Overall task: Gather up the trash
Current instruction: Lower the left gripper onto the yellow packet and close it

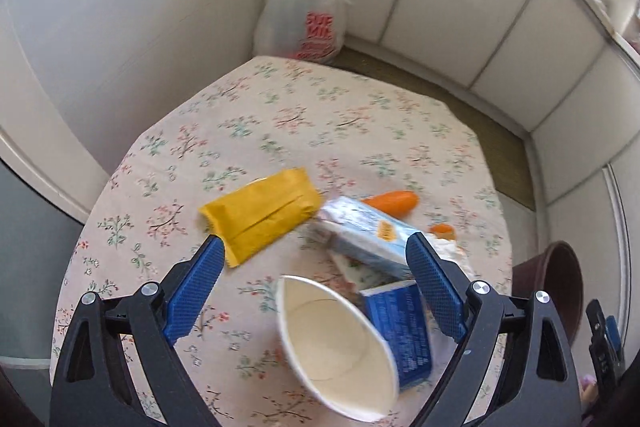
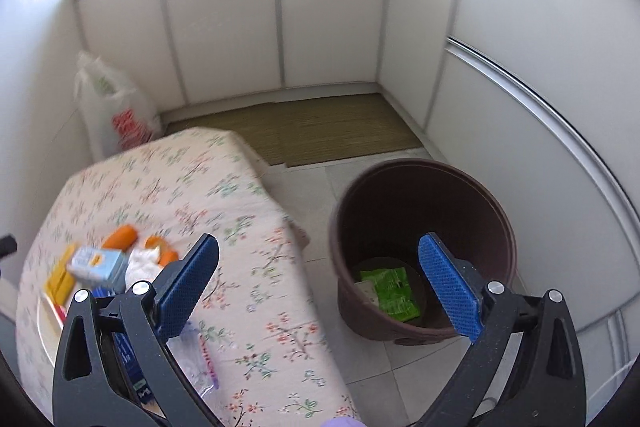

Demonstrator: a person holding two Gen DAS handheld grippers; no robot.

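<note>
Trash sits in a loose pile near the front of the floral-cloth table [image 1: 280, 115]: a yellow packet [image 1: 260, 215], a silver-blue carton [image 1: 360, 239], a blue box [image 1: 404, 331], a paper cup [image 1: 336, 343] tipped on its side with the mouth toward the camera, orange pieces [image 1: 392, 203] behind, and something white and crumpled at the right, too blurred to name. The pile is bunched together, so one gripper can work it piece by piece.

Left gripper [image 1: 314, 249] hangs over the pile, angled down, jaws spread wide with nothing between the pads. The cup and blue box lie just under the gap, so my guess is one of them is the next pick. The wide opening suits the cup's rim.

Right gripper [image 2: 320, 251] is also spread wide and empty, pointing between the table edge and the brown bin [image 2: 424, 251] on the tiled floor. The bin stands just beside the table, likely so a drop needs only a short swing. A green wrapper [image 2: 390, 291] already lies at its bottom, so collection is under way but mostly undone.

A white plastic bag [image 1: 300, 7] stands in the far corner against the wall panels, away from the pile. A clear plastic wrapper [image 2: 196, 359] lies on the cloth near the right gripper's left finger.

Risk: the cup could roll or crush under a hard pinch.
</note>
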